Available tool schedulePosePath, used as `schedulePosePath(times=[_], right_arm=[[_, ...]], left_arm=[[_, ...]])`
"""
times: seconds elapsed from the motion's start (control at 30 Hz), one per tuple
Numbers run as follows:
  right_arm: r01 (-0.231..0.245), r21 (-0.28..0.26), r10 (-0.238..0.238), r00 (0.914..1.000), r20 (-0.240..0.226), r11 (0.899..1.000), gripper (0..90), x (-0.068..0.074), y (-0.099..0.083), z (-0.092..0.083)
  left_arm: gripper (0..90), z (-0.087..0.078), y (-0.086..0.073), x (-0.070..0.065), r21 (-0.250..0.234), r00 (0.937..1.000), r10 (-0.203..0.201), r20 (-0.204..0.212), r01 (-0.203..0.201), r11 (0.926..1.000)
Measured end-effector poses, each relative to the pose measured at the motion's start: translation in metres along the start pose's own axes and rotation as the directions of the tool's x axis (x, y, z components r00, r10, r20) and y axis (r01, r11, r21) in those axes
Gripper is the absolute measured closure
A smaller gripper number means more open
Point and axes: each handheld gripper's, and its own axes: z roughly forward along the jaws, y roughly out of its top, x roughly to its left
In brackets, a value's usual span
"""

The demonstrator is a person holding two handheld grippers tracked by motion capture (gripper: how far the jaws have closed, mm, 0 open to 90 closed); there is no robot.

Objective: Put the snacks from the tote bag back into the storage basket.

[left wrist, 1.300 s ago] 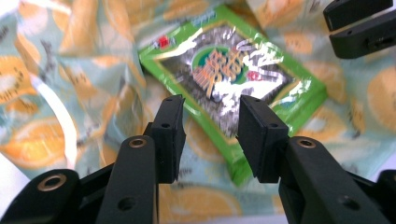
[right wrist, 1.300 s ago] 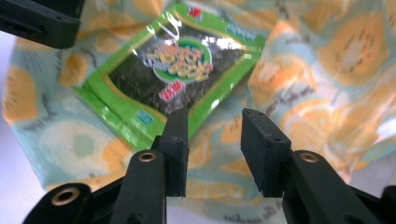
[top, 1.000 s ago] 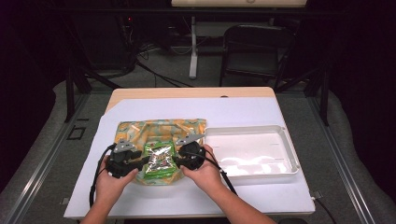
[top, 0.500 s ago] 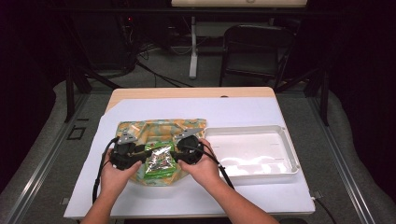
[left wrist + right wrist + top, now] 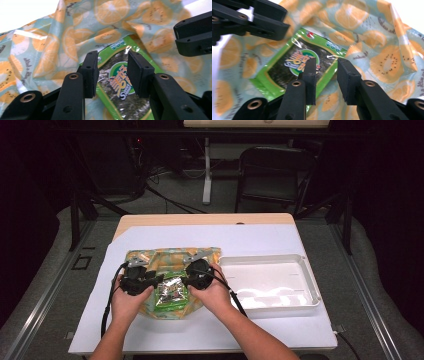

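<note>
Against the earlier high view, the left gripper (image 5: pixel 156 281) has shifted inward toward the packet, and both sets of jaws have just been closing. The right gripper (image 5: pixel 184 281) holds much the same place as before.

The left gripper's jaws stand partly open over the snack packet (image 5: pixel 120 85); its pads frame the packet's printed face, and whether they press on it cannot be told. The right gripper's jaws are likewise partly open, set over the packet's near edge in the right gripper view, with no clear grip visible.

The snack packet (image 5: pixel 171 295) is a flat, glossy pouch with a green border, a dark centre and a round printed logo. It lies on the fruit-print bag (image 5: pixel 165 257), a crumpled pale-blue bag patterned with orange slices, near the front-left part of the table (image 5: pixel 210 220), on the white sheet (image 5: pixel 280 330).

Count: one snack packet, one fruit-print bag, one white tray (image 5: pixel 310 280), two grippers, two hands. The tray sits just right of the bag, toward the table's right edge.
</note>
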Motion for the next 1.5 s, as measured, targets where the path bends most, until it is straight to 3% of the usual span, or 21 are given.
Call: schedulePosePath(times=[0.3, 0.33, 0.37, 0.4, 0.47, 0.53, 0.63, 0.7, 0.77, 0.83, 0.87, 0.9, 0.93, 1.03, 1.1, 1.13, 1.17, 1.2, 1.3, 1.43, 1.5], right_arm=[[-0.011, 0.073, 0.010, 0.9998, 0.017, 0.997, 72.7, -0.009, -0.003, 0.025], [-0.031, 0.053, 0.029, 0.9993, 0.024, 0.998, 73.0, -0.009, -0.005, 0.028], [-0.016, 0.082, 0.013, 0.9995, 0.027, 0.997, 73.1, -0.011, -0.004, 0.028], [-0.035, 0.059, 0.032, 0.9987, 0.039, 0.998, 73.2, -0.011, -0.006, 0.031], [-0.026, 0.088, 0.022, 0.9988, 0.045, 0.996, 73.7, -0.015, -0.006, 0.032], [-0.044, 0.070, 0.040, 0.9976, 0.056, 0.997, 73.6, -0.015, -0.008, 0.035], [-0.027, 0.107, 0.021, 0.9982, 0.057, 0.994, 72.2, -0.017, -0.007, 0.035], [-0.044, 0.082, 0.039, 0.9972, 0.063, 0.996, 71.1, -0.015, -0.008, 0.038], [-0.032, 0.110, 0.025, 0.9976, 0.065, 0.993, 70.0, -0.015, -0.007, 0.036], [-0.051, 0.084, 0.046, 0.9971, 0.060, 0.995, 68.4, -0.015, -0.009, 0.038], [-0.043, 0.103, 0.038, 0.9980, 0.051, 0.994, 67.9, -0.016, -0.008, 0.036], [-0.064, 0.078, 0.060, 0.9969, 0.051, 0.995, 67.8, -0.015, -0.009, 0.037], [-0.056, 0.105, 0.051, 0.9977, 0.044, 0.993, 67.8, -0.015, -0.009, 0.036], [-0.061, 0.082, 0.057, 0.9973, 0.046, 0.995, 68.2, -0.012, -0.011, 0.038], [-0.046, 0.107, 0.042, 0.9983, 0.041, 0.993, 69.2, -0.011, -0.010, 0.038], [-0.063, 0.078, 0.060, 0.9973, 0.042, 0.995, 70.0, -0.009, -0.012, 0.040], [-0.041, 0.112, 0.037, 0.9985, 0.040, 0.993, 71.4, -0.010, -0.011, 0.038], [-0.060, 0.080, 0.057, 0.9976, 0.041, 0.995, 72.6, -0.007, -0.012, 0.041], [-0.033, 0.118, 0.028, 0.9987, 0.043, 0.992, 75.0, -0.008, -0.012, 0.040], [-0.056, 0.084, 0.053, 0.9979, 0.037, 0.995, 77.7, -0.006, -0.014, 0.043], [-0.053, 0.091, 0.050, 0.9982, 0.034, 0.994, 78.4, -0.006, -0.015, 0.043]], left_arm=[[63.6, 0.006, -0.007, 0.004, 0.024, 0.9999, 0.007, -0.012, -0.007, 0.9997], [63.4, 0.006, -0.008, 0.004, 0.026, 0.9999, 0.003, -0.011, -0.002, 0.9997], [63.2, 0.007, -0.008, 0.005, 0.027, 0.9999, -0.001, -0.011, 0.001, 0.9996], [62.7, 0.008, -0.009, 0.006, 0.028, 0.9999, -0.007, -0.010, 0.007, 0.9996], [61.7, 0.009, -0.011, 0.008, 0.033, 0.9999, -0.013, -0.007, 0.013, 0.9994], [61.3, 0.010, -0.013, 0.009, 0.037, 0.9998, -0.015, -0.014, 0.015, 0.9992], [60.9, 0.013, -0.014, 0.011, 0.062, 0.9998, -0.009, -0.016, 0.010, 0.9980], [60.4, 0.015, -0.016, 0.011, 0.066, 0.9998, -0.013, -0.012, 0.014, 0.9978], [59.4, 0.016, -0.017, 0.012, 0.069, 0.9999, -0.013, -0.008, 0.013, 0.9975], [57.9, 0.017, -0.018, 0.011, 0.079, 0.9998, -0.011, -0.015, 0.012, 0.9968], [57.4, 0.018, -0.019, 0.011, 0.079, 0.9998, -0.012, -0.017, 0.013, 0.9968], [56.8, 0.018, -0.020, 0.011, 0.081, 0.9998, -0.009, -0.018, 0.010, 0.9967], [56.6, 0.018, -0.020, 0.011, 0.082, 0.9998, -0.008, -0.015, 0.010, 0.9966], [55.8, 0.018, -0.021, 0.011, 0.083, 0.9998, -0.013, -0.014, 0.014, 0.9965], [55.5, 0.018, -0.021, 0.012, 0.081, 0.9997, -0.017, -0.016, 0.019, 0.9965], [55.4, 0.018, -0.021, 0.013, 0.084, 0.9997, -0.022, -0.011, 0.022, 0.9962], [55.0, 0.018, -0.022, 0.013, 0.081, 0.9996, -0.029, -0.009, 0.029, 0.9963], [54.9, 0.018, -0.022, 0.013, 0.080, 0.9993, -0.036, -0.006, 0.036, 0.9962], [53.8, 0.018, -0.023, 0.014, 0.082, 0.9991, -0.043, 0.002, 0.042, 0.9957], [52.2, 0.019, -0.024, 0.014, 0.082, 0.9988, -0.049, 0.003, 0.048, 0.9954], [51.3, 0.019, -0.024, 0.015, 0.084, 0.9989, -0.047, 0.006, 0.047, 0.9954]])
